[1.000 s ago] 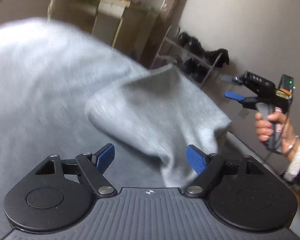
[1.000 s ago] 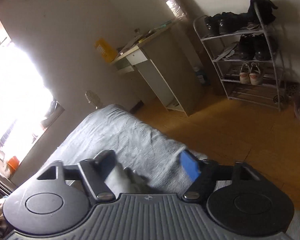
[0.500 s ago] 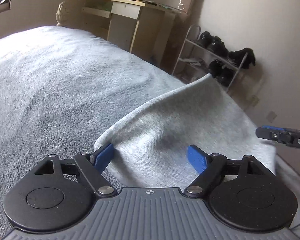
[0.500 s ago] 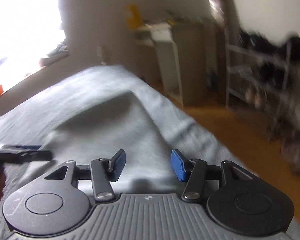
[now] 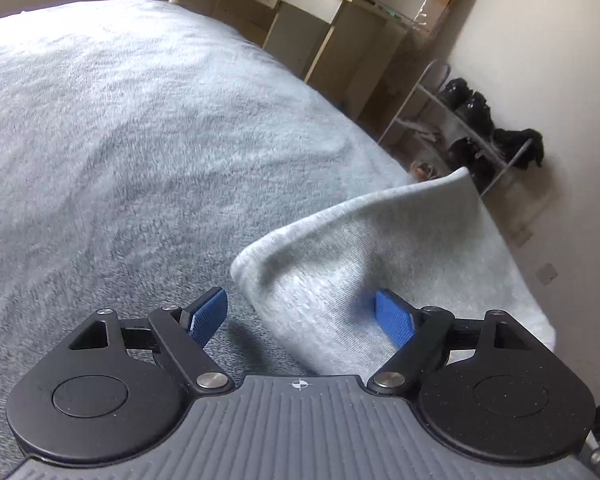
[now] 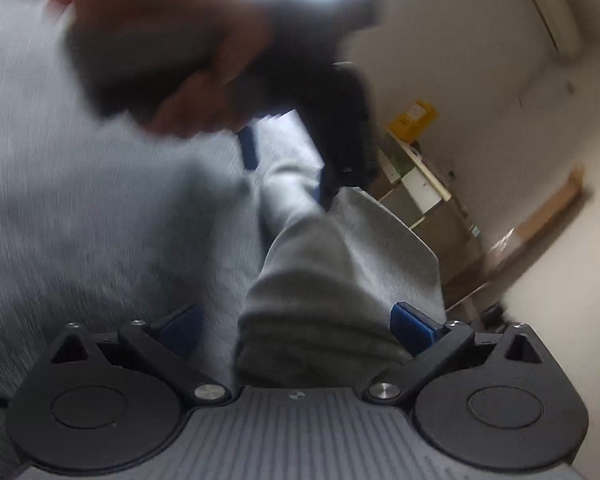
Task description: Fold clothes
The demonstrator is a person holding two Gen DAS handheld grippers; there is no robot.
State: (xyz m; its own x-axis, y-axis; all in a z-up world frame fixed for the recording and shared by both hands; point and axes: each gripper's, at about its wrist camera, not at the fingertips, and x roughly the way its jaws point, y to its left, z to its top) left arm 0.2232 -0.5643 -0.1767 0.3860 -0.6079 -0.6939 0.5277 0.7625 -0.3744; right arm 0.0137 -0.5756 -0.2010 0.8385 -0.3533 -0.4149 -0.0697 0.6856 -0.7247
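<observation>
Left tool (image 5: 302, 316) spread over grey garment (image 5: 380, 256); shoe rack (image 5: 460, 128) holds shoes.

Left claw (image 5: 302, 316) and right claw (image 6: 296, 326) both gape wide, gripping nothing.

Right view: your hand (image 6: 172, 60) smeared by blur. Garment (image 5: 380, 248) near edge hidden under your left gripper (image 5: 302, 314).

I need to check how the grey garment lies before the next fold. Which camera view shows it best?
The left wrist view: it is sharp and shows the grey garment lying on the bed cover, one corner raised. The right wrist view is motion-blurred and shows only bunched cloth close up between the open fingers of the right hand-held gripper.
</observation>
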